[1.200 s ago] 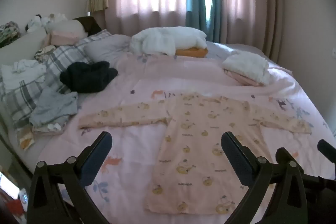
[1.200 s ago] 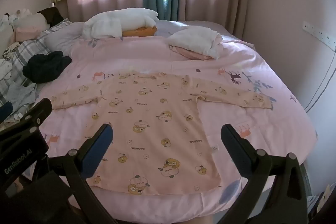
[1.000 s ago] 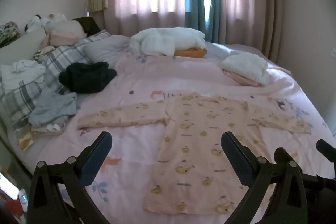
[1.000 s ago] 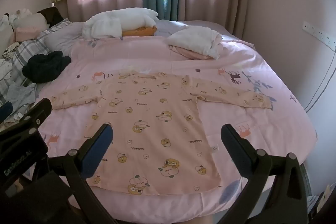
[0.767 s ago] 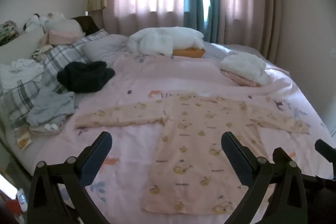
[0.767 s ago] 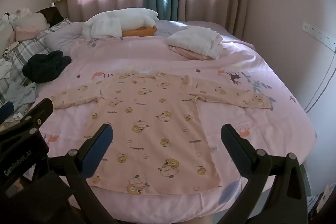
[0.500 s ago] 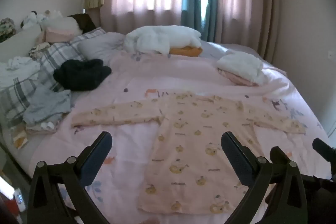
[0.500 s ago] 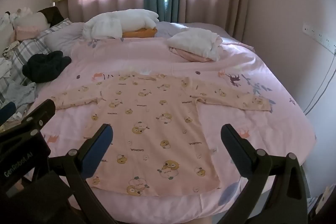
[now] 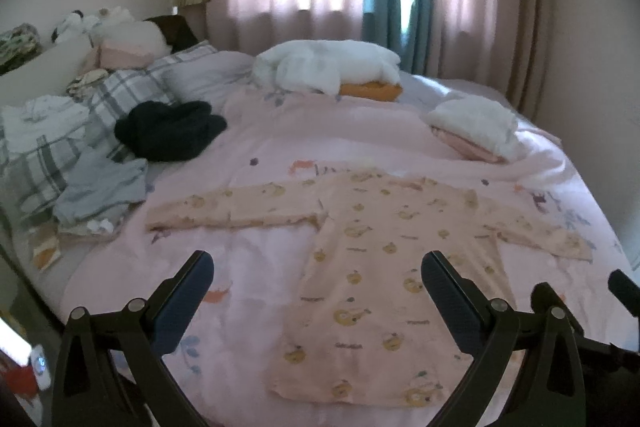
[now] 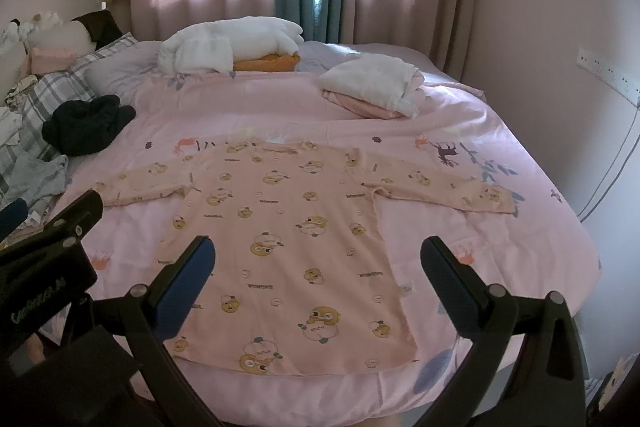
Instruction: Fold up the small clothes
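Pink long-sleeved duck-print top [image 10: 288, 235] lies flat at frame centre, sleeves spread, ready for folding; left gripper [image 9: 316, 277] and right gripper [image 10: 318, 259] both released, empty.

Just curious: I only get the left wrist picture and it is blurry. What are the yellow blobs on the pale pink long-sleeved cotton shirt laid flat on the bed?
Observer: The right wrist view shows the shirt sharply: they look like cartoon chicks, with small lettering between them.
Visitor: Anything on the right-hand wall?
Observer: A white socket strip, with thin grey cables running down from it.
Visitor: Is the other gripper holding something?
Observer: No. The right gripper is open and holds nothing.
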{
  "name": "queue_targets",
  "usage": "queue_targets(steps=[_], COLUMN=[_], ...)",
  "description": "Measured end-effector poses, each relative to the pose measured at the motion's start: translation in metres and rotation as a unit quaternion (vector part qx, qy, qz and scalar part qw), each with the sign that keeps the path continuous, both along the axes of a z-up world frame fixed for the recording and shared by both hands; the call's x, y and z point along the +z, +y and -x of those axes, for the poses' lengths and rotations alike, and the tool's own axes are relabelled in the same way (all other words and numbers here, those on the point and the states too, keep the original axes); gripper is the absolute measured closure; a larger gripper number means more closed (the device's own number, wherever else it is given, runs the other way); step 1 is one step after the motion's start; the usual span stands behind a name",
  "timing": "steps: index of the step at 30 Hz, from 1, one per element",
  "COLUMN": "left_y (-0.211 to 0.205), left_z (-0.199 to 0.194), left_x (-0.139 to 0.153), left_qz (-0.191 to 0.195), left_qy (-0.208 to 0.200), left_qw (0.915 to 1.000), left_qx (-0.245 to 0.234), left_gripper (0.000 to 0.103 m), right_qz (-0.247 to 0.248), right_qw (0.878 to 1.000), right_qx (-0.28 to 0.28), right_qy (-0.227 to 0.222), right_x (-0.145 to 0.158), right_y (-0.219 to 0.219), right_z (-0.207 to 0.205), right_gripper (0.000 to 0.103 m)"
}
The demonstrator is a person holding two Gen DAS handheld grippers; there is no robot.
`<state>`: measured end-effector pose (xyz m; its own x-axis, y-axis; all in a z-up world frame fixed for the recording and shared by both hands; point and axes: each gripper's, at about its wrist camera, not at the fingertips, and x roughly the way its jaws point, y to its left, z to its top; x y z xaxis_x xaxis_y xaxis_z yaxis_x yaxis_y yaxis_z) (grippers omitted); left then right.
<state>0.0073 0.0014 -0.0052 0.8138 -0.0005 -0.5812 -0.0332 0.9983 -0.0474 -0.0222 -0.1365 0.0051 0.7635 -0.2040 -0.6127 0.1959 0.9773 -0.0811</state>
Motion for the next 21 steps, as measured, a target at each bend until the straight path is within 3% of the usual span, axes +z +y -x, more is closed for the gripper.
queue_targets(steps=[21], left_y=[0.003], left_z=[0.002], left_x=[0.003], left_qz=[0.005], left_qy=[-0.029], left_qw=[0.9996], left_qx=[0.005], left_gripper=[0.0], right_qz=[-0.024], right_qw=[1.0], right_qx=[0.0], right_qy=[-0.004], right_x=[-0.005], right_y=[-0.012], right_z=[0.002], right_gripper=[0.0])
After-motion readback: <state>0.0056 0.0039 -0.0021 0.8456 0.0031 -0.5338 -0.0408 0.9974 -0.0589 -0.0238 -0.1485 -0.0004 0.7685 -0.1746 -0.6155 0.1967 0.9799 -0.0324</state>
